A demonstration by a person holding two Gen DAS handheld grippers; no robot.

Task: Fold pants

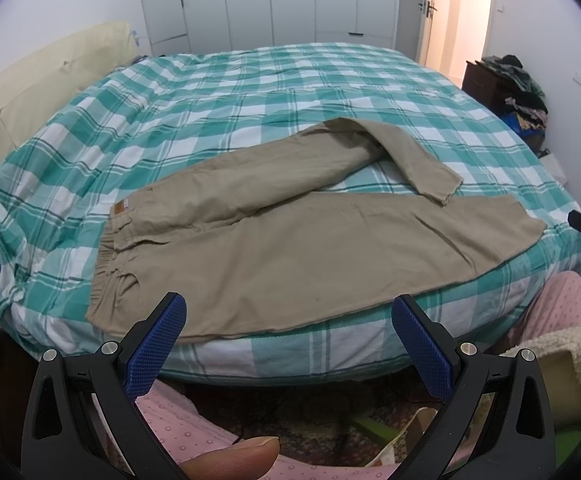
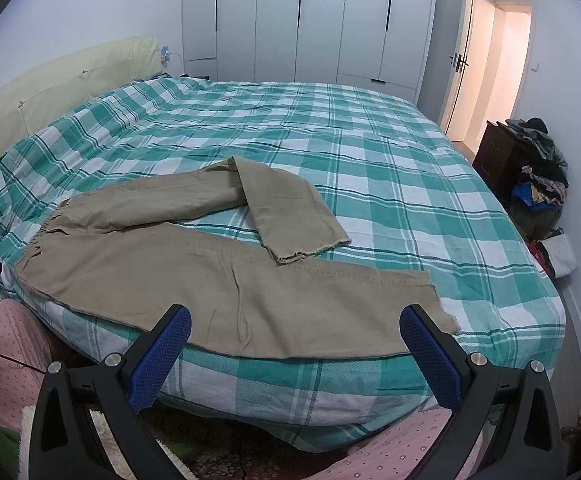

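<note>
Tan pants (image 1: 282, 248) lie flat along the near edge of a bed (image 1: 290, 88) with a green and white checked cover, waistband to the left. The near leg lies straight; the far leg is bent back on itself, its hem (image 1: 446, 188) resting by the near leg. They also show in the right wrist view (image 2: 194, 276), where the near leg's hem (image 2: 438, 300) lies next to my right finger. My left gripper (image 1: 288, 316) is open and empty, just off the bed's edge below the waist and hip. My right gripper (image 2: 294, 324) is open and empty over the lower near leg.
A cream headboard (image 1: 42, 80) stands at the left. White wardrobes (image 1: 270, 0) line the far wall, with an open door (image 1: 458, 12) to their right. A dark cabinet piled with clothes (image 1: 514, 88) stands at the right. The person's pink-clad legs (image 1: 194, 432) are below.
</note>
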